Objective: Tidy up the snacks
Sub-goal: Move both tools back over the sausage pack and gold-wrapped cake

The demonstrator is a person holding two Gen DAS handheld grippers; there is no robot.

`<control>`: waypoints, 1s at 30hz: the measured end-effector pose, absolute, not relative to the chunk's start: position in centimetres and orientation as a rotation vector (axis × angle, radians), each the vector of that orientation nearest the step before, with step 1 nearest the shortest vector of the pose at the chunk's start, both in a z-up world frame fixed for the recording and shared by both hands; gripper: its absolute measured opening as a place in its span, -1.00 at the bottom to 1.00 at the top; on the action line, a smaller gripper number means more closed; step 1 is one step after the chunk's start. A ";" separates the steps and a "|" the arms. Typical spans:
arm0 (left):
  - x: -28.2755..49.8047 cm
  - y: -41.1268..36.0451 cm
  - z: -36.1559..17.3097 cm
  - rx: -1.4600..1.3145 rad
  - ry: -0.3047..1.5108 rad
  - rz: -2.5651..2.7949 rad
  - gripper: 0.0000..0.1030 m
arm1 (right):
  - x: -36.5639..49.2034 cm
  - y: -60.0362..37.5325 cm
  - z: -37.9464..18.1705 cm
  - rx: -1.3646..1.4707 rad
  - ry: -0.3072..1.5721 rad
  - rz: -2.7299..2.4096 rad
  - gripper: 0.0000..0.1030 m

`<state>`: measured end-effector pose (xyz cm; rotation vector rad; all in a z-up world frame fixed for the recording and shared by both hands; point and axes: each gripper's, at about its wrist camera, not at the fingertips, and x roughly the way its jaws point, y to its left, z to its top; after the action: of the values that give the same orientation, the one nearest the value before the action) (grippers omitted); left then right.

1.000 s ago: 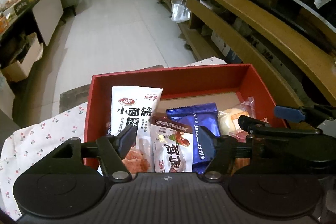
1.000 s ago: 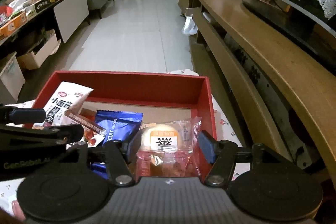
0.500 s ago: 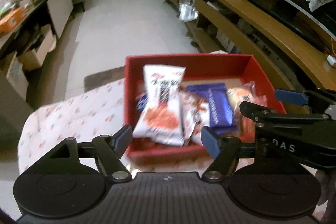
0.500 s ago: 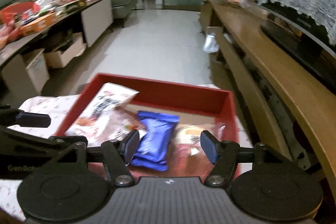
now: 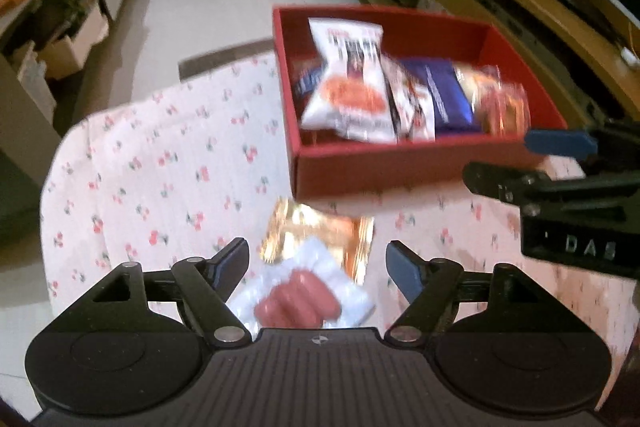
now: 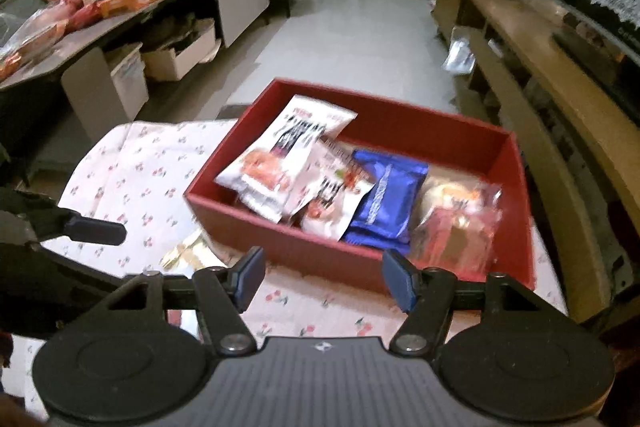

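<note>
Both grippers had pulled back from the red box (image 6: 280, 243), where the snack packets (image 6: 320, 179) now lay sorted. The left gripper (image 5: 318, 263) hung open above two loose packets: a gold one (image 5: 316, 227) and a sausage one (image 5: 304, 299) on the tabletop (image 5: 160, 167), likely next. The right gripper (image 6: 322, 279) was open and empty.

Matt red box (image 6: 320, 251) on printed cloth (image 5: 160, 155) (glossy foil gold packet (image 5: 316, 235)).

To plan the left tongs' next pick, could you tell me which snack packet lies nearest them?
The white sausage packet on the cloth, right between the open left tongs; the gold packet lies just beyond.
</note>
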<state>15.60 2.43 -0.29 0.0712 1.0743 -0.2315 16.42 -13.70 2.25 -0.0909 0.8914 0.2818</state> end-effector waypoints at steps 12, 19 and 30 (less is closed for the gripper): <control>16.0 2.1 -3.2 0.187 1.153 -0.357 0.68 | 16.3 -12.7 1.1 -0.103 0.945 0.335 0.41; 16.5 1.8 -5.2 0.290 1.197 -0.424 0.81 | 16.6 -12.8 0.4 -0.102 0.978 0.349 0.41; 12.6 2.3 -5.1 0.276 1.192 -0.376 0.45 | 17.4 -11.8 -0.2 -0.099 1.007 0.385 0.41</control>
<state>12.65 2.29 -5.09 0.2757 1.1916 -0.3765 17.37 -11.78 -0.24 -0.0990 1.0075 0.3846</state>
